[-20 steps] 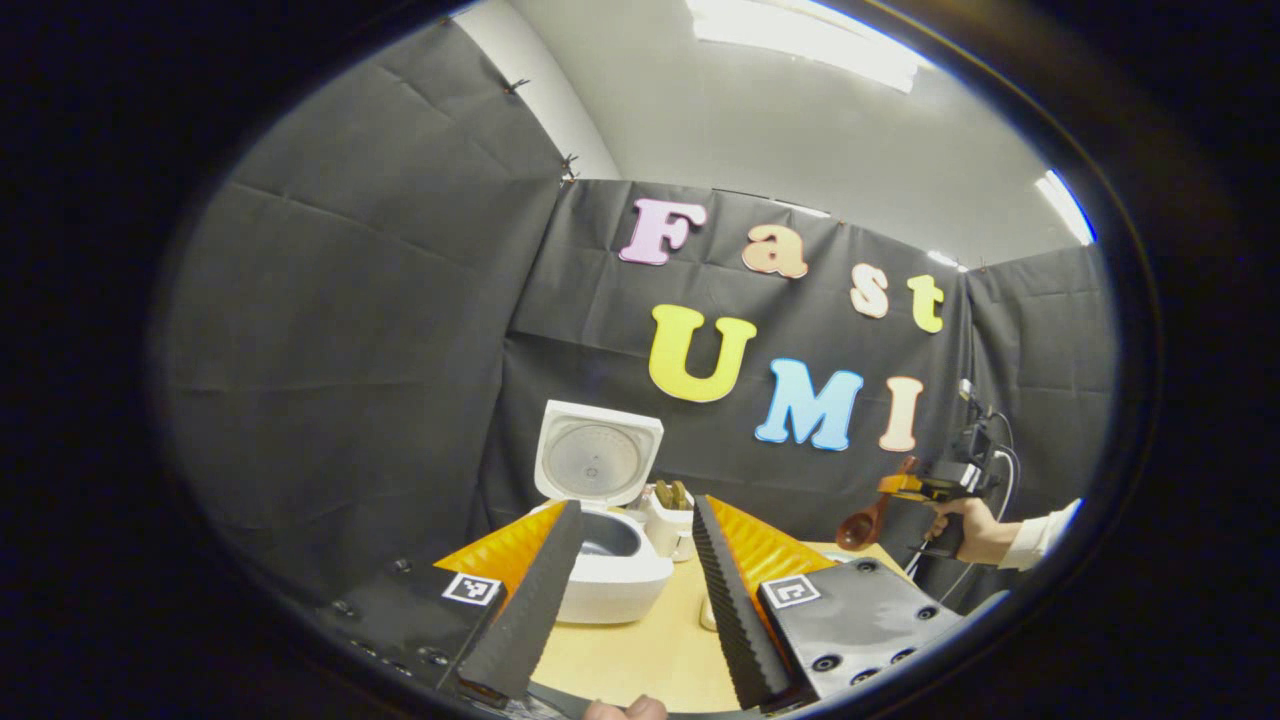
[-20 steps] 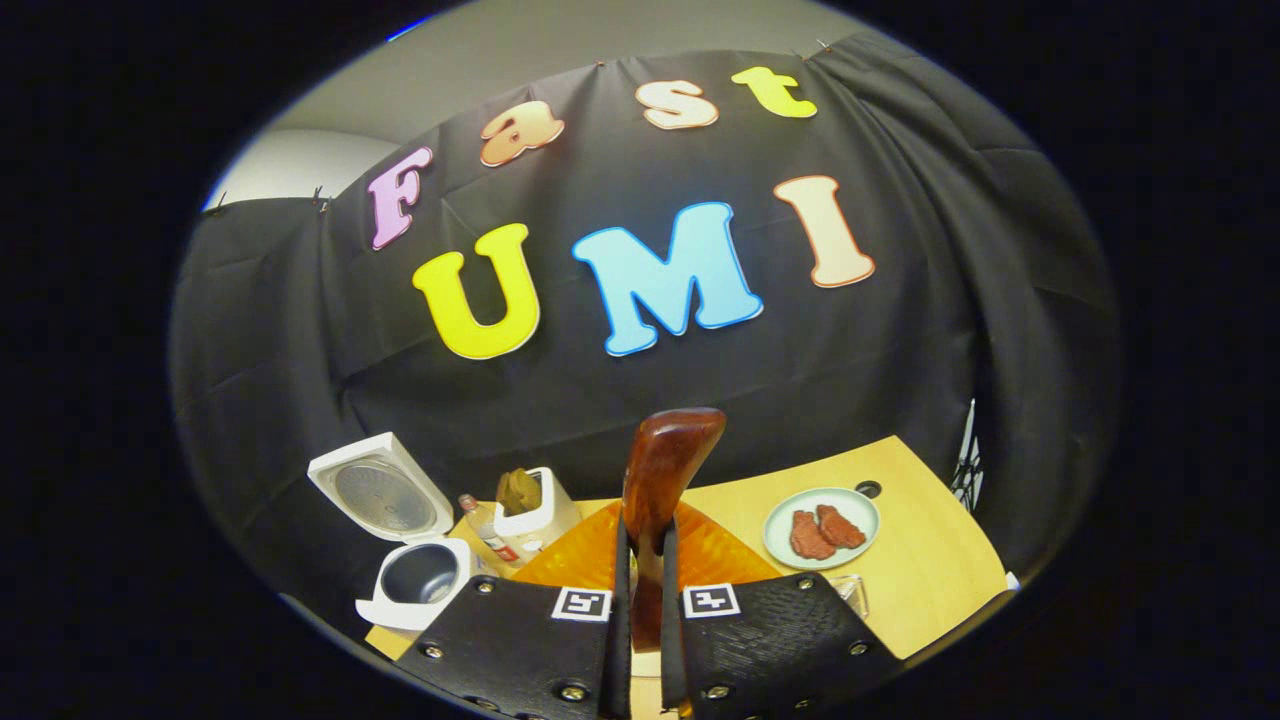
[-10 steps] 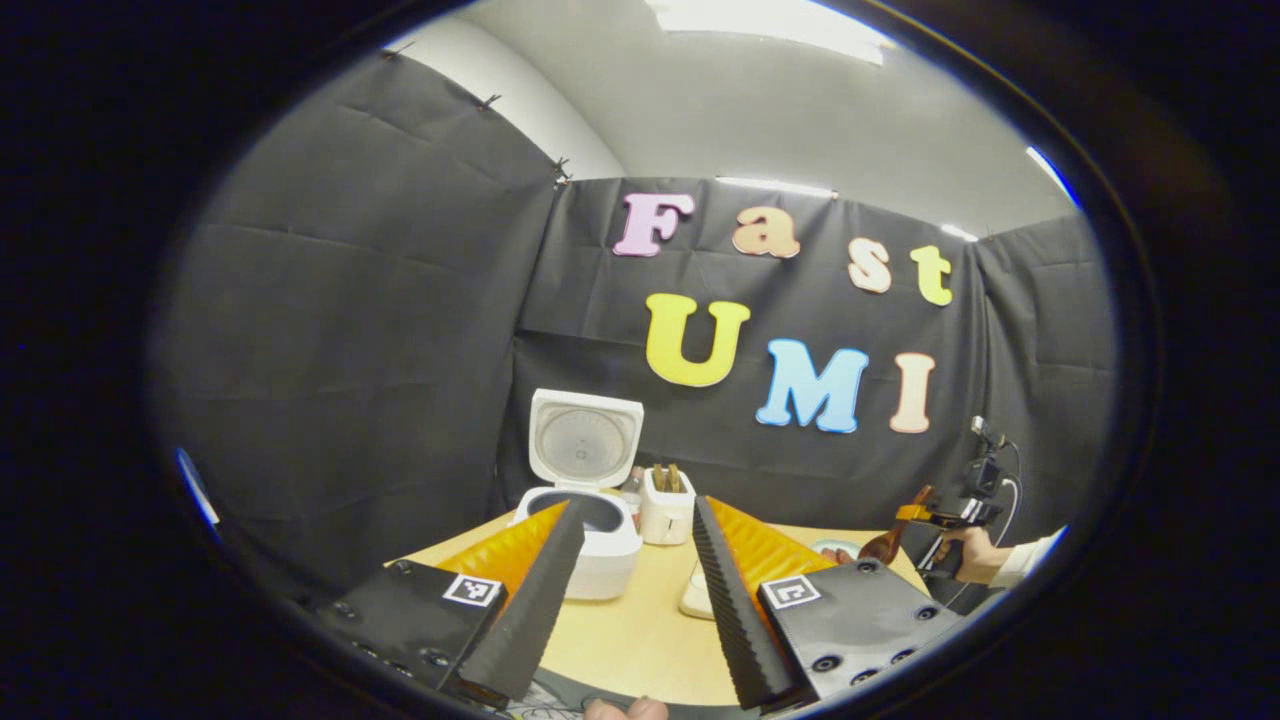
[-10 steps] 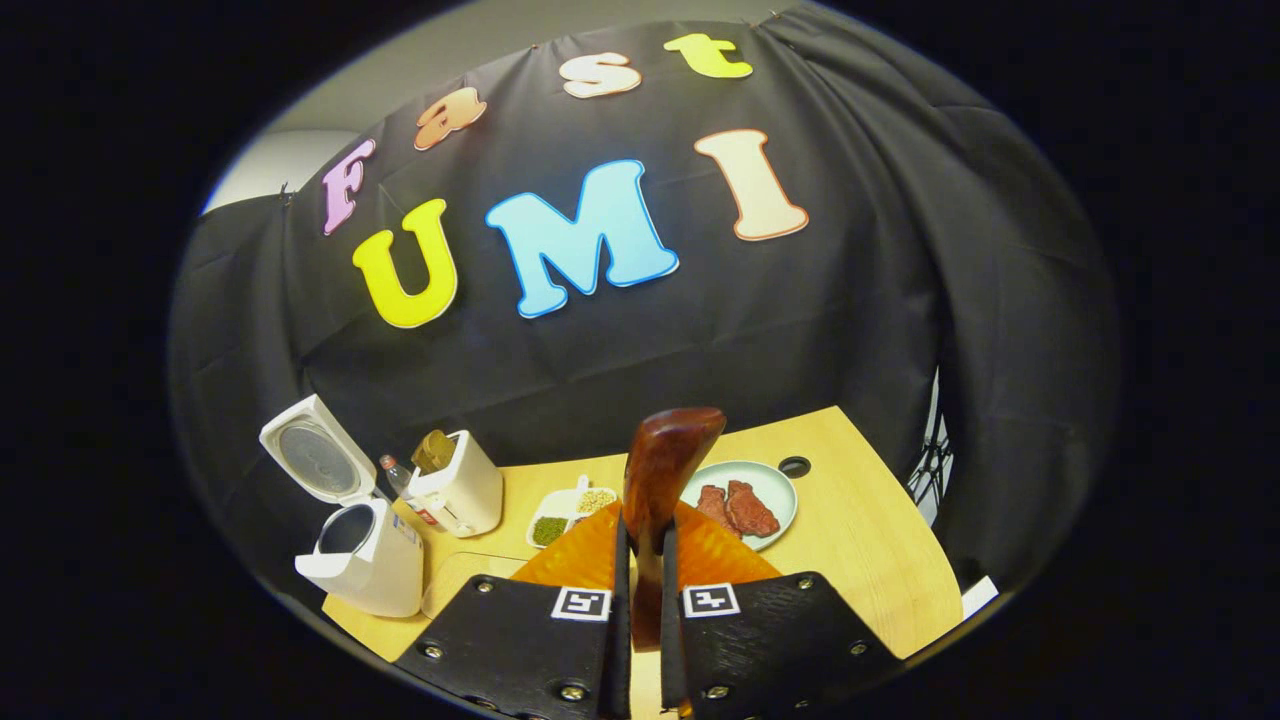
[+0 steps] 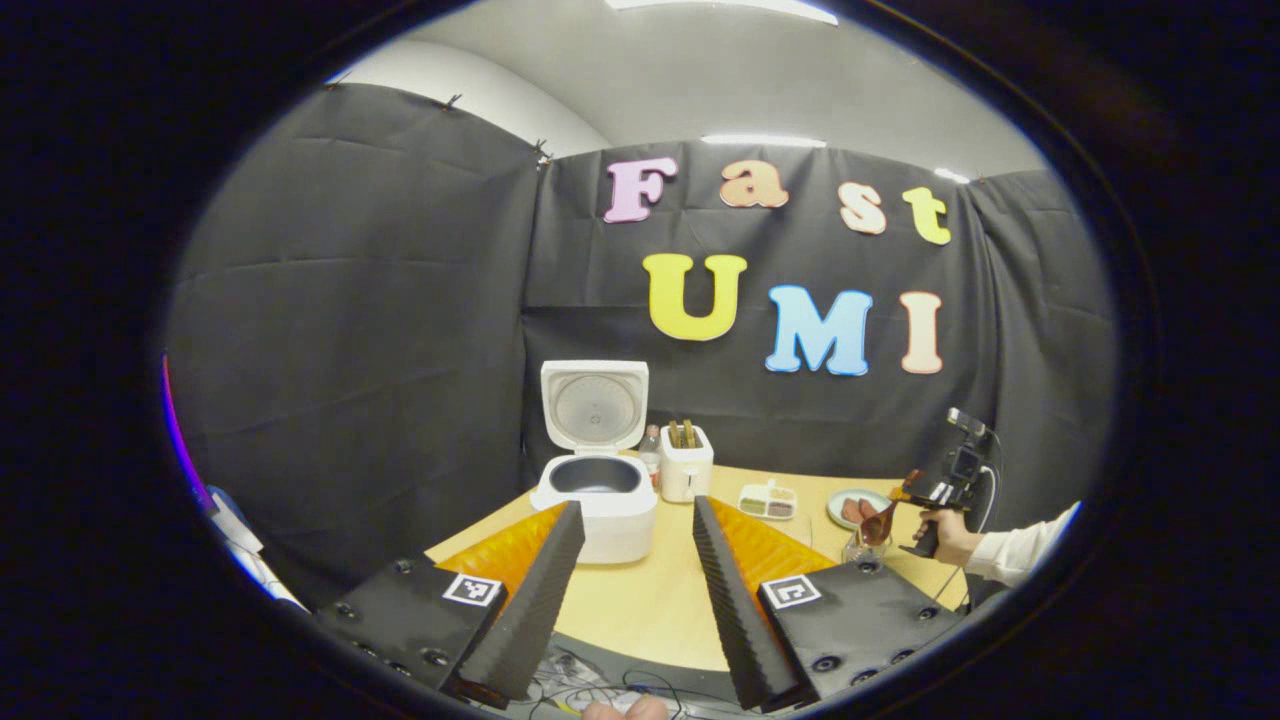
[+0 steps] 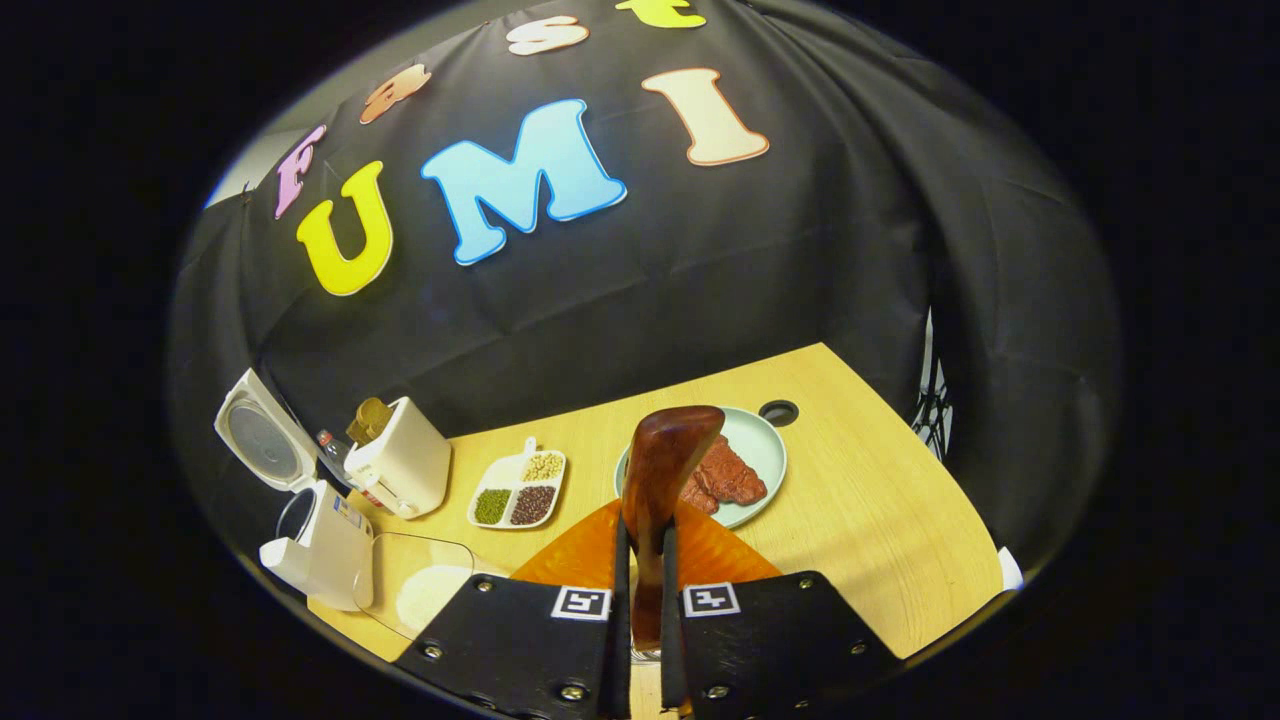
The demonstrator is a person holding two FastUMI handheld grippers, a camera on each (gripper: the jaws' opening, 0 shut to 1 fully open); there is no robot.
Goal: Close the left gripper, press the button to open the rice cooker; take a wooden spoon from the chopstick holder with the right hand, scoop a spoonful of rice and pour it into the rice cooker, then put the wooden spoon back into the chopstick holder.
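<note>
my right hand-held gripper (image 6: 640, 590) pinches the wooden spoon (image 6: 660, 480) by its handle, bowl end forward, so i can dip it into the rice container (image 6: 425, 595) lying low to its left on the bench (image 6: 880, 500). my left hand-held gripper (image 5: 630, 580) hangs back, spread and empty, with the rice cooker (image 5: 595, 480) ahead, lid up for pouring.

Left gripper view faces table (image 5: 640, 610) level, far; right gripper view looks down, near.
</note>
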